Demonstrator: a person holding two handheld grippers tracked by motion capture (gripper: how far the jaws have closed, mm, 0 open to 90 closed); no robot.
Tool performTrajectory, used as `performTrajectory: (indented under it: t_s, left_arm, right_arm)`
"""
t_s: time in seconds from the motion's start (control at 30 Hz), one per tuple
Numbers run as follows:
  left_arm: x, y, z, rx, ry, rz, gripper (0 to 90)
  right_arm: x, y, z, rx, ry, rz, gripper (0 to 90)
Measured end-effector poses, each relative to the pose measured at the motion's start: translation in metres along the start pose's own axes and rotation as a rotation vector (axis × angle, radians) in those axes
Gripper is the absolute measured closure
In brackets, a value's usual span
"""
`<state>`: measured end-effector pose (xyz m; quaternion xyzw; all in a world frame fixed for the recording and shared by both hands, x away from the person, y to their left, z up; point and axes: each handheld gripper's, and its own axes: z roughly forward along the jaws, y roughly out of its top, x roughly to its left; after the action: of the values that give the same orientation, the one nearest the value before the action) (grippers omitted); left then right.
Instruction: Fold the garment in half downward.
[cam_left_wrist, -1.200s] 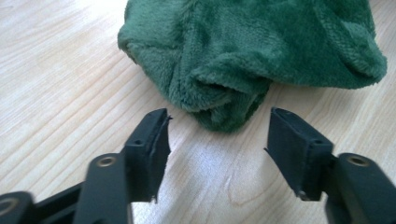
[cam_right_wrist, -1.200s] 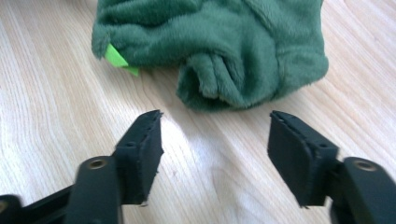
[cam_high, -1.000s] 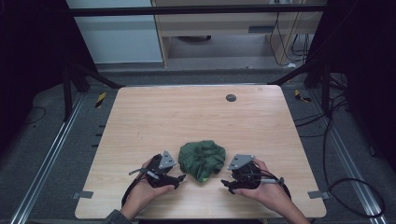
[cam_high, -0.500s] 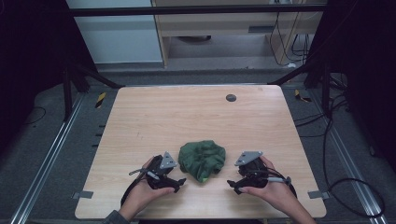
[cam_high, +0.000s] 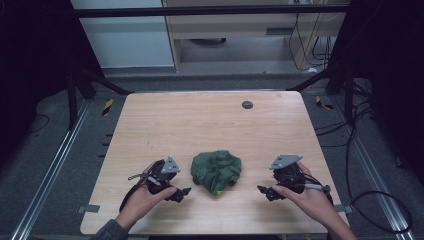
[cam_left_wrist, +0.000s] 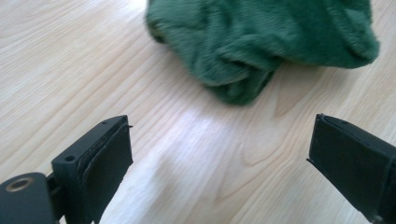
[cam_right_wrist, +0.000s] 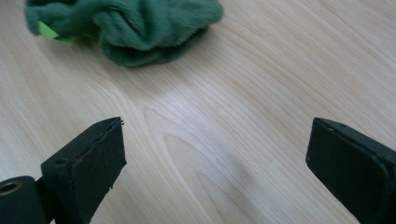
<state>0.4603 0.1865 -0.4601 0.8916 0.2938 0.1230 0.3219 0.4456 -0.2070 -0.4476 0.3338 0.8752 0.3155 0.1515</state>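
A crumpled green cloth (cam_high: 216, 171) lies in a heap near the front middle of the wooden table (cam_high: 200, 125). My left gripper (cam_high: 183, 192) rests just left of it, open, jaws pointing at the heap; its jaws have just been opening with nothing between them. My right gripper (cam_high: 263, 190) sits further off to the right of the cloth, open too, its jaws also just opened wider and empty. In the left gripper view the cloth (cam_left_wrist: 261, 42) lies ahead of the jaws. The right gripper view has the cloth (cam_right_wrist: 126, 25) at upper left with a light green tag (cam_right_wrist: 49, 31).
A small dark round disc (cam_high: 247, 105) is set in the table near its far edge. Metal rails run along both sides of the table, and cables lie on the floor to the right.
Both grippers have drawn back from the cloth, the right one moving clearly to the right, the left one slightly left. The cloth stays in place.
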Motion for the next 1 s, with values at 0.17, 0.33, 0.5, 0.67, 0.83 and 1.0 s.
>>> performTrajectory:
  t_s: [0.17, 0.33, 0.5, 0.67, 0.83, 1.0]
  left_arm:
    - [0.023, -0.009, -0.004, 0.01, 0.024, -0.021, 5.6]
    - [0.043, -0.015, -0.002, 0.019, 0.043, -0.055, 5.8]
    - [0.058, -0.015, 0.003, 0.043, 0.064, -0.075, 6.0]
    - [0.07, -0.013, 0.01, 0.072, 0.093, -0.066, 6.2]
    - [0.082, -0.011, 0.015, 0.071, 0.118, -0.076, 6.3]
    - [0.097, -0.012, 0.019, 0.069, 0.148, -0.116, 6.3]
  right_arm:
    - [-0.018, -0.008, 0.002, 0.015, -0.007, 0.035, 5.7]
    - [-0.033, -0.008, 0.008, 0.055, -0.039, 0.029, 8.9]
    - [-0.052, -0.001, 0.016, 0.059, -0.071, 0.035, 10.2]
    - [-0.068, 0.007, 0.022, 0.05, -0.088, 0.048, 10.3]
    - [-0.084, 0.012, 0.032, 0.064, -0.105, 0.078, 10.6]
    - [-0.102, 0.011, 0.043, 0.087, -0.126, 0.117, 11.1]
